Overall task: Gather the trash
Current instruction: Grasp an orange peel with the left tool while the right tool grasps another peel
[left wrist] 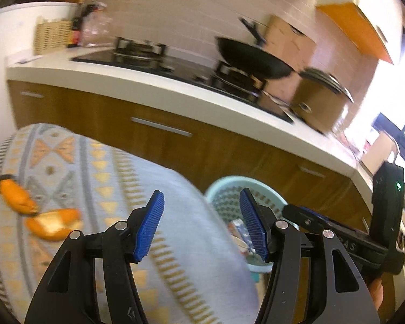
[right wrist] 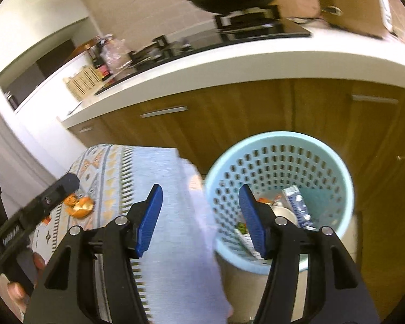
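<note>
Lying on the patterned cloth [left wrist: 100,167] at left were orange peels [left wrist: 54,222]; the left gripper [left wrist: 202,225] and right gripper [right wrist: 199,220] both stood spread and empty, and the pale-blue perforated bin [right wrist: 337,167] at right held wrappers [right wrist: 297,205].

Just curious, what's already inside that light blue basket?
In the light blue basket lie a blue-and-white wrapper, something white and bits of orange and green. The right hand-held gripper's finger hides more.

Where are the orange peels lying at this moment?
In both wrist views the orange peels lie on the patterned tablecloth, at its left side, well left of the light blue basket standing by the wooden cabinets.
</note>
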### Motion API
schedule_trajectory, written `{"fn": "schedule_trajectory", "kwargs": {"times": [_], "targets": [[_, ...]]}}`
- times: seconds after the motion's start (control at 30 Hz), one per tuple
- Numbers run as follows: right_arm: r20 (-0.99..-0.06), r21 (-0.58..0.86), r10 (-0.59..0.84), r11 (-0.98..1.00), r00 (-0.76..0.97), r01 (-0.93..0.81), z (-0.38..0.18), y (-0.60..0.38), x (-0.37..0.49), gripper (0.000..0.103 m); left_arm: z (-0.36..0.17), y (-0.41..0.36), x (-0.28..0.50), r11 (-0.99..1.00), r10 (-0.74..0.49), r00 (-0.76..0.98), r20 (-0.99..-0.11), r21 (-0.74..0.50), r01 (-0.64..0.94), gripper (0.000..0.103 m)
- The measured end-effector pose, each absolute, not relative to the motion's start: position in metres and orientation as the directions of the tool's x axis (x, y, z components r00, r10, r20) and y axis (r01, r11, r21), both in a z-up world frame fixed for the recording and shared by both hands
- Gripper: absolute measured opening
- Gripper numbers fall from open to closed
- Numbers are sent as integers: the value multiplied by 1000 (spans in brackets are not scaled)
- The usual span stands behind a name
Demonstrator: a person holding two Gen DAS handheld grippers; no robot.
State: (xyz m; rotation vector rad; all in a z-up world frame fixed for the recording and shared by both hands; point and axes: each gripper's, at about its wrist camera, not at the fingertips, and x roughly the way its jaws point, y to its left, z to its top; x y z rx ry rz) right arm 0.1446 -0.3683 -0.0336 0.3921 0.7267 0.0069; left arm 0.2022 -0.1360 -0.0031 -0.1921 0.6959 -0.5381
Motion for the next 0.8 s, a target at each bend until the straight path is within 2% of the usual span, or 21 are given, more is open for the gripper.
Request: {"fn": "schedule_trajectory", "kwargs": {"times": [0.23, 0.43, 0.6, 0.8], "targets": [[-630, 326, 206, 945, 748, 15, -25, -305, 158, 56, 5, -59, 207, 918, -380, 739, -557, -321, 231, 57], [-638, 283, 252, 956, 727, -84, -34, -242, 170, 56, -6, -2, 218, 961, -225, 774, -592, -268, 74, 57], [-646, 272, 304, 949, 700, -161, -49, -196, 184, 56, -34, 27, 247, 972, -151, 711, -687, -234, -20, 57], [-662, 252, 330, 944, 673, -215, -72, -166, 199, 56, -65, 50, 278, 943, -204, 639, -741, -324, -75, 57]]}}
